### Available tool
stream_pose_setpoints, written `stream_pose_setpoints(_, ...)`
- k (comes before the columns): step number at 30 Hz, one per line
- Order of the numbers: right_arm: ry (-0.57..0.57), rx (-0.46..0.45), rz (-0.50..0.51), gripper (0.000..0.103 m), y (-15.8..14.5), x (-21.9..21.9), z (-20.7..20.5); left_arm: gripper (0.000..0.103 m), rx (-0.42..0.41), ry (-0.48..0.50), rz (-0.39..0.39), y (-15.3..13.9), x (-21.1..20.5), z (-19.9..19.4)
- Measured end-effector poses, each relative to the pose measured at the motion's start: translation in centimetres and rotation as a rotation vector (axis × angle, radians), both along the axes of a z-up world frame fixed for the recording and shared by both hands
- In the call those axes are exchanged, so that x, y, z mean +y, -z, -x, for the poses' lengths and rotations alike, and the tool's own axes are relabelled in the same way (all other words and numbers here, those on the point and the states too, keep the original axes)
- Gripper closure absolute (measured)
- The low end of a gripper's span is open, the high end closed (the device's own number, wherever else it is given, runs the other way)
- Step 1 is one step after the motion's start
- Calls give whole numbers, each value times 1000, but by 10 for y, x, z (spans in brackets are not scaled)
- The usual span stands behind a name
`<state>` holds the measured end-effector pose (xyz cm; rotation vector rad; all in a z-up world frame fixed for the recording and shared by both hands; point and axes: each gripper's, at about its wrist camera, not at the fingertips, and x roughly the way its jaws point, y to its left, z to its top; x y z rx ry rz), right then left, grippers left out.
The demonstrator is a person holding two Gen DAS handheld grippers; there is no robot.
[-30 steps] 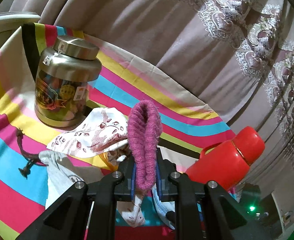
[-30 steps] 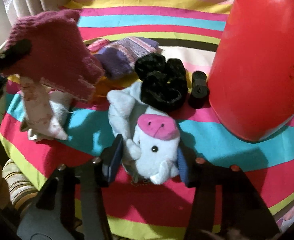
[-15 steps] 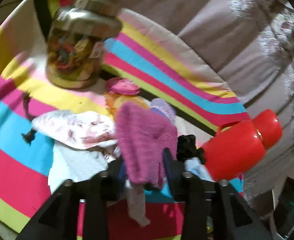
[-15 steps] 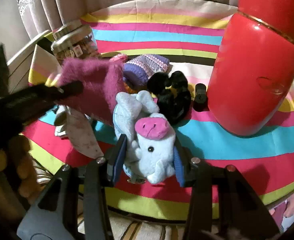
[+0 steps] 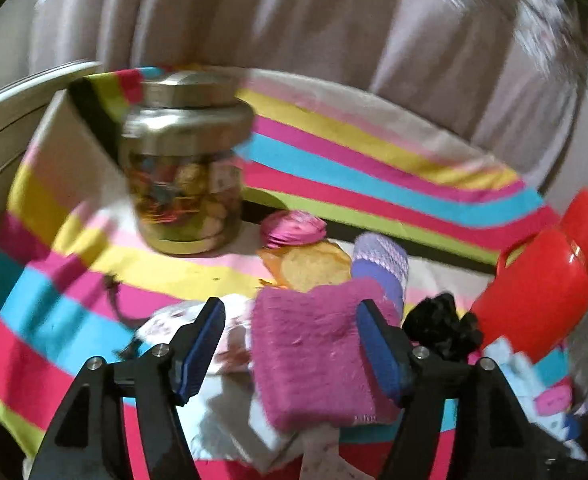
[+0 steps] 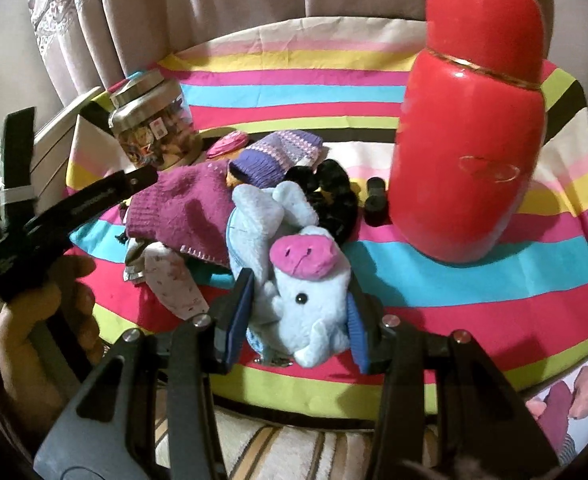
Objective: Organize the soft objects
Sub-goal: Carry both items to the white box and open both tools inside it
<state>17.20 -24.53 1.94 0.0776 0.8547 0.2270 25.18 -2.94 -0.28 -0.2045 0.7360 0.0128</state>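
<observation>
— Since a second ago the left gripper point(image 5: 289, 344) has let go: its jaws have just been opening, and the magenta knit sock point(image 5: 314, 356) that was pinched upright between the blue pads now slumps between them, the left pad clear of it, the right one just at its edge.

— And where does the sock lie?

— On the heap of soft things at the front of the striped cloth point(image 6: 474, 280), over a white printed cloth point(image 5: 181, 320) and against the purple patterned sock point(image 6: 277, 156). From the right wrist view the left gripper's finger point(image 6: 105, 192) reaches in over the sock's cuff, with a hand point(image 6: 41, 320) on the handle at the left edge.

— The right gripper?

— The right gripper point(image 6: 298, 320) is clamped on the pale blue plush toy point(image 6: 302, 300) with the pink snout — both pads press into its sides. It has come up a little with the toy; the table looks farther off than it did a second ago.

— What stands around them?

— Behind the plush lies a black fuzzy item point(image 6: 334, 196), beside it a small black cylinder point(image 6: 375, 200). To the right stands the red flask point(image 6: 474, 140), upright. At the back left stands a glass jar with a metal lid point(image 5: 185, 168), and near it a pink ruffled piece point(image 5: 294, 228) sits on something orange point(image 5: 310, 268). Curtains point(image 5: 334, 20) hang behind the table.
</observation>
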Motion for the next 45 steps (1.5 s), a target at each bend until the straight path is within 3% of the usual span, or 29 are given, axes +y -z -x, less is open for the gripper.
stream_pose_setpoints(2, 1, -6, -2, 56, -3, -2, 2, 35, 26, 55, -20, 5, -9, -9)
stream_pose_setpoints(3, 1, -8, -2, 56, -3, -2, 3, 41, 31, 85, -23, 6, -14, -9)
stream_pose_setpoints(4, 2, -10, -1, 56, -4, -3, 4, 60, 32, 124, -26, 6, -19, -8)
stream_pose_setpoints(5, 5, -10, -2, 56, -4, -5, 5, 68, 35, 170, -47, 5, -27, -6)
stream_pose_setpoints(8, 20, -7, -6, 56, -3, -10, 7, 71, 13, 285, -152, 2, -55, 5)
stream_pose_setpoints(11, 36, -5, -13, 56, -3, -17, 9, 72, -13, 351, -186, -1, -71, 15)
stream_pose_setpoints(13, 41, -9, -14, 56, -4, -20, 11, 73, -21, 377, -133, -5, -71, 18)
stream_pose_setpoints(14, 44, -11, -16, 56, -5, -22, 12, 73, -9, 387, -42, -7, -64, 19)
stream_pose_setpoints(17, 56, -16, -19, 56, -7, -28, 15, 74, 17, 376, 119, -7, -47, 20)
stream_pose_setpoints(23, 75, -25, -18, 56, -12, -38, 23, 74, -5, 375, 282, -26, -43, 35)
stream_pose_setpoints(34, 159, -52, -11, 56, -26, -80, 58, 75, -66, 510, 385, -70, -93, 74)
stream_pose_setpoints(45, 324, -66, 17, 56, -42, -160, 110, 74, -9, 655, 406, -81, -174, 120)
